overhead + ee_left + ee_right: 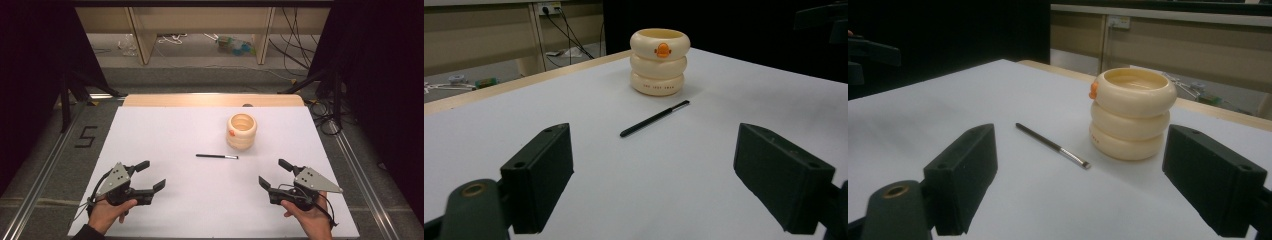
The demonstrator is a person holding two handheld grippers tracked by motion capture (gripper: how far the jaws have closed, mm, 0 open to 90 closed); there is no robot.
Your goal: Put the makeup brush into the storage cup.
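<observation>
Inspector: Both grippers rest near the person's edge of the white table [165, 130], the left gripper [151, 175] and the right gripper [274, 173] each with jaws spread wide and nothing between them.

Clerk: And the work item?

Inspector: The thin brush [217, 156] lies flat at mid-table, just before the cream ringed holder [242, 131], apart from it (a start posture, I judge). The right gripper view shows the holder's hollow top; the high view shows both hands.
</observation>
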